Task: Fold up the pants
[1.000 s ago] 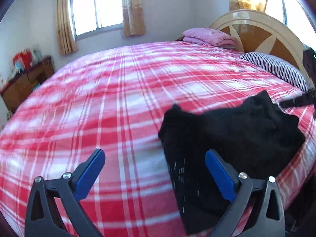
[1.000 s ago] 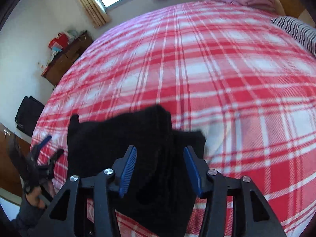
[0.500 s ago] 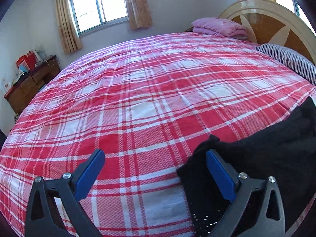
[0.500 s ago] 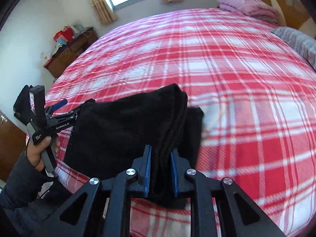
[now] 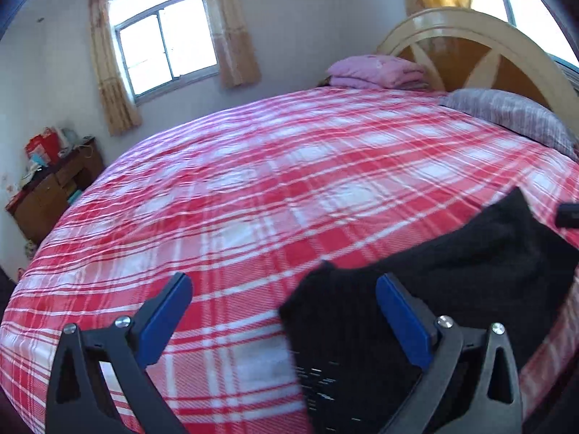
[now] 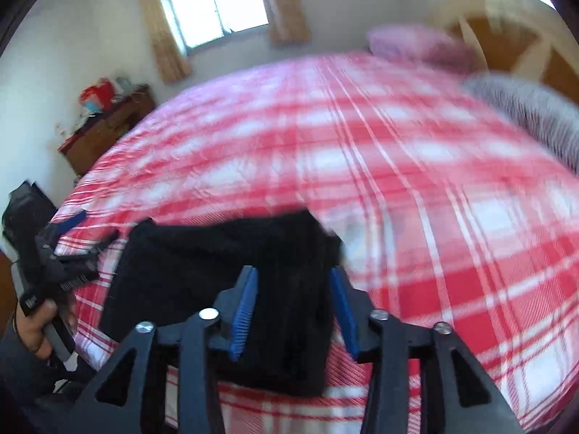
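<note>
Both grippers' fingers released, right [image 6: 294,305] opening; pants [image 6: 231,271] at bed [image 5: 253,188] edge.

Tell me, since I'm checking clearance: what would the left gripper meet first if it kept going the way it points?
Probably the red plaid bedspread. The open left gripper points down at it, with the black pants off toward its right finger; depth is unclear.
</note>
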`<state>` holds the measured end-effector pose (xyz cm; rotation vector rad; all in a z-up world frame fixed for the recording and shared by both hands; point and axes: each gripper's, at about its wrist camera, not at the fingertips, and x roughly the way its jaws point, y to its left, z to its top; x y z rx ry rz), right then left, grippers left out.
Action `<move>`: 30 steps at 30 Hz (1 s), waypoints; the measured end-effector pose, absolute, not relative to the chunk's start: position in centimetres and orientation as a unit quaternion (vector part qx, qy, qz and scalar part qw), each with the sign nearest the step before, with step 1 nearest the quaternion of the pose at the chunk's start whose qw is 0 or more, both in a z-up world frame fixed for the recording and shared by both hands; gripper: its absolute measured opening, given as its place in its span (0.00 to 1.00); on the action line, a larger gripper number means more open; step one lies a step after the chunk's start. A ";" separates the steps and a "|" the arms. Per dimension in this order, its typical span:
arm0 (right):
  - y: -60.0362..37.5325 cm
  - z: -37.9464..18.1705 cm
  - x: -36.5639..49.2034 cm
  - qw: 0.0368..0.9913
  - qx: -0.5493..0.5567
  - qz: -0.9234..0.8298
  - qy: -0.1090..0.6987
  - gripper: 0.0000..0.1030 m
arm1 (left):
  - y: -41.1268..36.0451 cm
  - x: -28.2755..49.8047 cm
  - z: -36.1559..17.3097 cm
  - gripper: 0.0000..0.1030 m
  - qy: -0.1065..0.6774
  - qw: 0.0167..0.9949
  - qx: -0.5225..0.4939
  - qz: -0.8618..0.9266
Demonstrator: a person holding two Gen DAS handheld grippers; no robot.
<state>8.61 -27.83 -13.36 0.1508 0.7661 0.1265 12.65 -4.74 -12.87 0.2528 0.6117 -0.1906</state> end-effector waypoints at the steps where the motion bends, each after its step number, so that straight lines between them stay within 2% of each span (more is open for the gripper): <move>1: -26.7 -12.9 8.7 0.924 0.065 0.083 0.367 0.52 | -5.3 12.6 -13.1 1.00 0.305 0.938 0.131 -0.098; 5: -23.4 -13.6 9.6 0.915 0.033 0.131 0.381 0.55 | -7.1 12.9 -15.2 1.00 0.331 0.924 0.153 -0.112; 9: -23.9 -17.3 11.8 0.891 0.042 0.100 0.440 0.55 | -7.2 13.2 -16.4 1.00 0.345 0.918 0.152 -0.124; 14: -24.1 -17.7 10.9 0.900 0.010 0.120 0.418 0.55 | -7.1 13.3 -16.7 1.00 0.355 0.917 0.133 -0.128; 19: -24.7 -16.2 9.5 0.911 0.040 0.114 0.394 0.56 | -6.8 12.4 -16.1 1.00 0.355 0.916 0.133 -0.129; 23: -24.6 -15.3 7.2 0.920 0.016 0.106 0.376 0.58 | -6.5 11.6 -15.6 1.00 0.355 0.916 0.127 -0.139; 30: -25.5 -16.9 5.9 0.913 0.002 0.098 0.396 0.58 | -7.3 11.1 -16.1 1.00 0.364 0.909 0.126 -0.158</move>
